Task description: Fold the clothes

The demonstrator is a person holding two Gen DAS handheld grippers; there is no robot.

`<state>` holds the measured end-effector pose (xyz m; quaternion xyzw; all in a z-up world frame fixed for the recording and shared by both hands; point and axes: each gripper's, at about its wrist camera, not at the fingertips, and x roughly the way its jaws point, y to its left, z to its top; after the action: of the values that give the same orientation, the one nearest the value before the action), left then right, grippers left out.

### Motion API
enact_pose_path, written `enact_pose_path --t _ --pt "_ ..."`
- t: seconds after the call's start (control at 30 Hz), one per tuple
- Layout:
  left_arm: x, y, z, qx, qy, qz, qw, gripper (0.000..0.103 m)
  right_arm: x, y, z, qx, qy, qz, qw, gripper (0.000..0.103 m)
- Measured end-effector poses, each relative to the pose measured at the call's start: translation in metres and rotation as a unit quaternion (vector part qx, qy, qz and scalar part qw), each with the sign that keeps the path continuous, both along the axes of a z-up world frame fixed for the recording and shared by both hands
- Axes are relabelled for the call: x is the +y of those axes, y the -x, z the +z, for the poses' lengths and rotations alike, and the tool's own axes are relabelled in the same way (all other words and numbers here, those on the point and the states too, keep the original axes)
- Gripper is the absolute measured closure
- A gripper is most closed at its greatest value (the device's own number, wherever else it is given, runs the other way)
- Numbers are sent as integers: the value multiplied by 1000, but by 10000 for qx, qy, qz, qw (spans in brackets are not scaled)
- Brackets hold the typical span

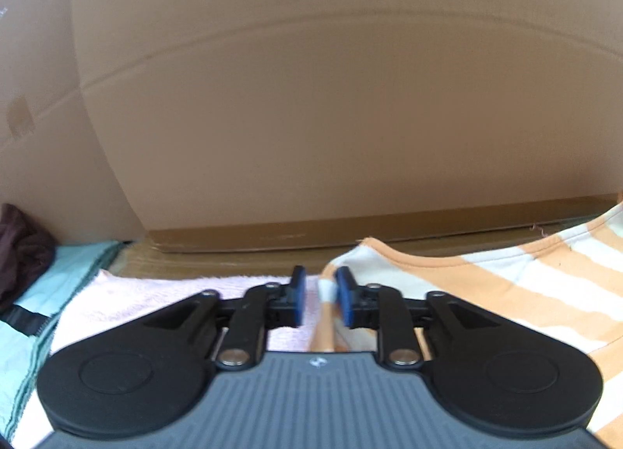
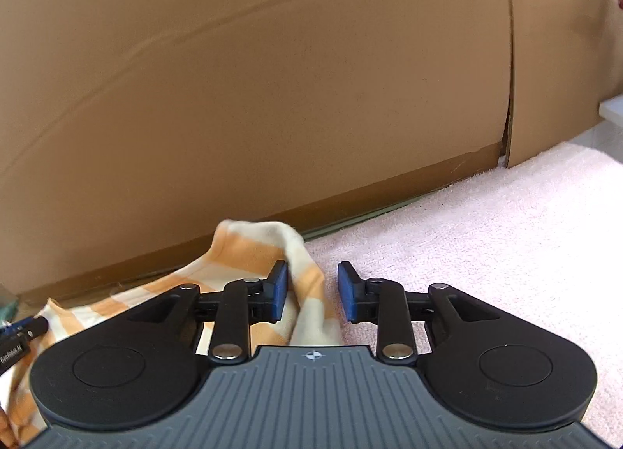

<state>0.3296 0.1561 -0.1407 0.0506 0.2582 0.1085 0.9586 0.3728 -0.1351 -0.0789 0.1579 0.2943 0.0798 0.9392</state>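
Observation:
An orange-and-white striped garment [image 1: 506, 285] lies on a pink towel [image 1: 175, 293]. In the left wrist view my left gripper [image 1: 319, 295] stands over the garment's left edge, with its blue pads [image 1: 298, 293] a little apart and a bit of cloth between them. In the right wrist view my right gripper [image 2: 313, 289] is open, and a raised fold of the striped garment [image 2: 272, 250] lies between its blue pads [image 2: 278, 289], against the left one. The tip of the other gripper [image 2: 23, 332] shows at the far left.
A cardboard wall [image 1: 331, 118] stands close behind the towel and also fills the right wrist view [image 2: 253, 79]. A teal cloth [image 1: 46, 293] and a dark brown garment [image 1: 19, 250] lie to the left. The pink towel [image 2: 486, 235] stretches to the right.

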Motion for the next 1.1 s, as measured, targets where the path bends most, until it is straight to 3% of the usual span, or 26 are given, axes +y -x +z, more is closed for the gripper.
enact_pose_path --t 0.13,0.27,0.33,0.4,0.43,0.47,0.53,0.57,0.63,0.7,0.8,0.9,1.03,1.1 --pt "4 1 -3 39 178 -10 9998 69 -18 2 1 -64 -364 -275 9989 63" --pt "15 -3 -5 105 600 8 9981 61 -26 1 2 -15 -646 -336 9973 62" --pt "20 -8 -4 83 755 -57 9971 58 -28 5 10 -224 -663 -357 9969 61" --pt "26 -12 0 70 833 -160 9964 50 -34 11 19 -382 -838 -364 9951 53" --pt "29 -15 1 63 872 -212 9959 45 -38 14 25 -422 -995 -360 9935 43" --pt "32 -17 3 59 910 -265 9955 40 -44 11 27 -217 -1375 -80 9902 32" --pt "33 -20 4 110 985 -396 9943 40 -55 4 30 196 -2120 475 9759 33" --pt "34 -21 5 132 1026 -460 9936 43 -59 1 30 496 -2244 389 9724 34" --pt "42 -10 18 101 1186 -552 9914 49 -65 6 39 878 -1734 -207 9807 41" --pt "53 11 36 -106 1240 -568 9906 51 -72 33 55 461 -1366 -152 9894 42" --pt "68 44 50 -88 844 -539 9949 51 -71 83 71 -79 -776 180 9968 40" --pt "96 65 37 226 477 -229 9983 53 -58 142 68 -451 -279 842 9950 35" --pt "141 78 7 657 820 337 9939 73 -42 214 58 -786 107 1541 9849 32" --pt "154 77 -1 486 1018 368 9929 78 -38 244 41 -850 257 1675 9819 31"
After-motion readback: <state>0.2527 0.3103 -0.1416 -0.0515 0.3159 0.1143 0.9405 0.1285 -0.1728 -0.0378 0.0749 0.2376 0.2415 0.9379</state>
